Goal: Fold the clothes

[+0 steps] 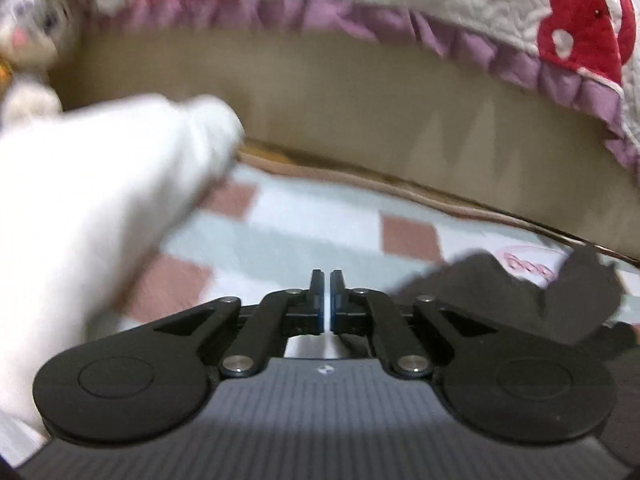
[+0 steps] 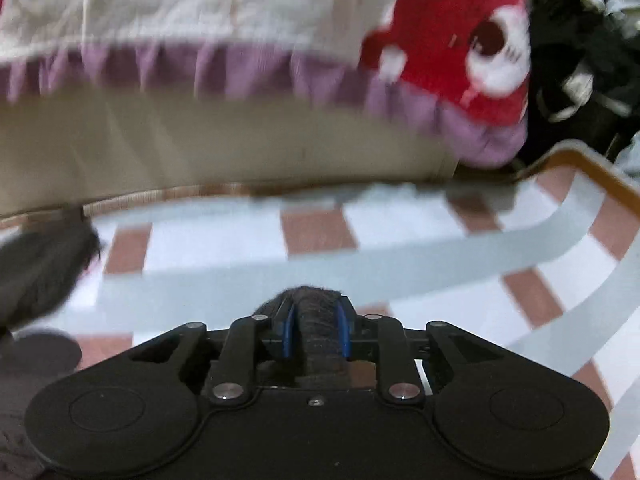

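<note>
Here's the left gripper (image 1: 326,298), low centre of its own view, black fingers with blue pads drawn together and nothing visible between them; a blurred white fabric piece (image 1: 88,208) sweeps across the left side of that frame, though whether it is a garment or a sleeve I can't tell through the blur. Over to the right gripper (image 2: 316,330): a bunched fold of dark grey knitted cloth (image 2: 318,320) sits between its blue pads (image 2: 289,334), fingers a little apart and pinching it, a grip that looks made to lift an edge for folding. More of that dark knit lies at the left edge of the right view and at the lower right of the left view, spread on the checked sheet of pale blue, white and dusty-pink squares (image 2: 400,264). Along the top runs a white quilted cover with a purple ruffle and red patches (image 1: 460,8). No baskets or boxes show anywhere.
</note>
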Demonstrator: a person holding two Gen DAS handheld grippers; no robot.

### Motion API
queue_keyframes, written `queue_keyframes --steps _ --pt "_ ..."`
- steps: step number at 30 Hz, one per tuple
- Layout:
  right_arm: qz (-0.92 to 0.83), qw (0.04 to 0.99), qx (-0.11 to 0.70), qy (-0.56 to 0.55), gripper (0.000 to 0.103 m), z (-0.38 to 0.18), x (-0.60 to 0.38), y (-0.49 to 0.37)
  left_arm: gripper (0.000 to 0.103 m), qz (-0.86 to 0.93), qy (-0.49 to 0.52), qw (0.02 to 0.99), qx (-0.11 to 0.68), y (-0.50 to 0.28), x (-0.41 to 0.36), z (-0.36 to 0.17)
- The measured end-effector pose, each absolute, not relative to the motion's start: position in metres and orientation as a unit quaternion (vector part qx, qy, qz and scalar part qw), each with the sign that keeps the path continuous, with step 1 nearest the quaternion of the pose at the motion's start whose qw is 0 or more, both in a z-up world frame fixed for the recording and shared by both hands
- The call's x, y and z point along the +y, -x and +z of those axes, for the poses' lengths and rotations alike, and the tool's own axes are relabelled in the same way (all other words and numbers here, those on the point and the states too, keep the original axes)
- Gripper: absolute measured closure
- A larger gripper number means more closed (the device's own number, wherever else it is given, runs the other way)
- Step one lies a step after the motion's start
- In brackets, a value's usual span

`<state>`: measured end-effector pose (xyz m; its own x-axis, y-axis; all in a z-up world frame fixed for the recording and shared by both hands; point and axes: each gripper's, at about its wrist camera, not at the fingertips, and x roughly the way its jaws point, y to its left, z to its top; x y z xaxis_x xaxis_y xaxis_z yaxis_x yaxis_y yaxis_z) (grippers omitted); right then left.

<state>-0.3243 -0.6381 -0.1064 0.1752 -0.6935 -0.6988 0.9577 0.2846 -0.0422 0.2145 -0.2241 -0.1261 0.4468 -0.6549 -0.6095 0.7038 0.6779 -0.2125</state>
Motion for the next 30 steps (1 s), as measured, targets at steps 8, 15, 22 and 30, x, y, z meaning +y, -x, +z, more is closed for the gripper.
queue_keyframes --steps 8,15,22,30 --pt "-0.530 0.755 0.286 -0.259 0.057 -0.106 -0.635 0.358 0.029 -0.491 -0.108 0.802 0.323 -0.178 -0.257 -0.121" --pt "-0.562 0.734 0.241 -0.296 0.057 -0.094 -0.638 0.408 0.016 -0.497 -0.161 0.766 0.375 -0.165 -0.279 -0.157" --pt "-0.483 0.739 0.240 -0.404 0.044 -0.119 -0.643 0.406 0.093 -0.508 -0.186 0.776 0.324 -0.144 -0.301 -0.163" --pt "-0.475 0.755 0.295 -0.342 0.078 -0.143 -0.639 0.345 0.096 -0.429 -0.133 0.848 0.283 -0.166 -0.274 -0.141"
